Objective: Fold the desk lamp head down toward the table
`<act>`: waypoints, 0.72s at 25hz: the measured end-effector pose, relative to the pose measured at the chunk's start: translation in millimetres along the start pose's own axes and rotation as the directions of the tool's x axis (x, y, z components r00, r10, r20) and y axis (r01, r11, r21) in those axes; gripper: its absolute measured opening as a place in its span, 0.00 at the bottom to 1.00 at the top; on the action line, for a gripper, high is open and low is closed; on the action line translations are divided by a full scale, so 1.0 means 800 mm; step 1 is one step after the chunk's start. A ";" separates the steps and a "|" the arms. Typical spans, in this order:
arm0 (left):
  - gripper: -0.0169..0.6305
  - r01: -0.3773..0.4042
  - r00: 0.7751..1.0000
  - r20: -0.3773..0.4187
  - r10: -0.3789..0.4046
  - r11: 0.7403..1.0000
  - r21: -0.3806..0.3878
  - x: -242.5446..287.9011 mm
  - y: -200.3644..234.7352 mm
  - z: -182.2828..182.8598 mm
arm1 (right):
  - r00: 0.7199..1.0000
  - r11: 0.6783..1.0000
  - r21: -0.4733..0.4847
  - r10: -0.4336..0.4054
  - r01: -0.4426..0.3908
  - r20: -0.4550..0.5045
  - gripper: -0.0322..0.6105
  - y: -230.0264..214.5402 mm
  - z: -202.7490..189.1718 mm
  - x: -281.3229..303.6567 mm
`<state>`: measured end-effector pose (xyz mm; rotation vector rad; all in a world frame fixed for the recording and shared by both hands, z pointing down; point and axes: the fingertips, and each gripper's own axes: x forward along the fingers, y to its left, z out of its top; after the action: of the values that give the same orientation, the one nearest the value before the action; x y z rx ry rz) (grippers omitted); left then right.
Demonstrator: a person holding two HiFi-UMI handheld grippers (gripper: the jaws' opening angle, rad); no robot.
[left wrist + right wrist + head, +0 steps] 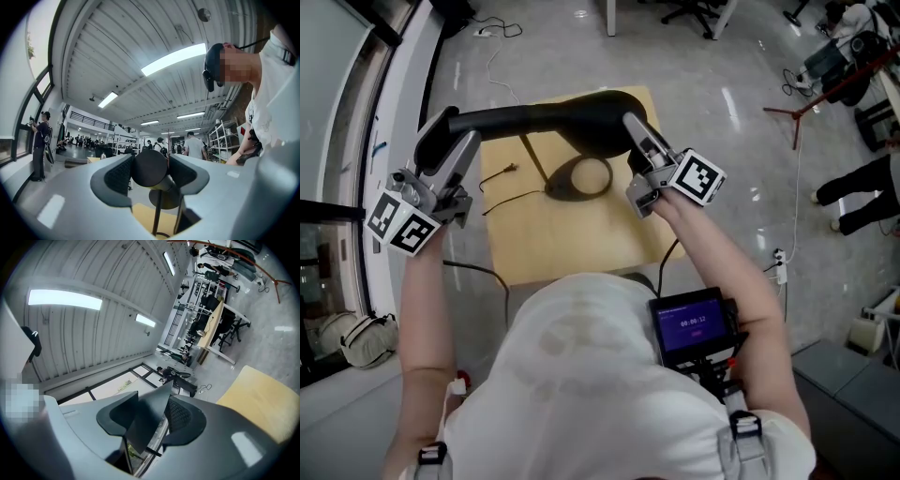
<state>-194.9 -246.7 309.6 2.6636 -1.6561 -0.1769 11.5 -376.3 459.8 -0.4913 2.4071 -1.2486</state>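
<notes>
Stretching level above the pale wooden table [581, 246], the black desk lamp head [534, 120] is a long matte bar, slim and round at its left end and swelling into a broad, flat shade at the right. Its thin stem [534, 159] slants down to the oval base [578, 178] on the tabletop. The left gripper [448, 141] pinches the rounded end between its ribbed pads, while the right gripper [635, 127] clamps the thin edge of the wide end.
</notes>
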 end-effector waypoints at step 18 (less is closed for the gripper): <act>0.41 -0.031 0.999 -0.038 0.033 0.999 0.033 0.006 -0.007 0.008 | 0.999 0.996 0.080 0.028 -0.027 -0.022 0.34 -0.021 -0.030 -0.001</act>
<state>-188.3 -247.9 302.2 2.6441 -1.7041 -0.0984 2.5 -368.7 486.8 -0.4210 2.3637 -1.3400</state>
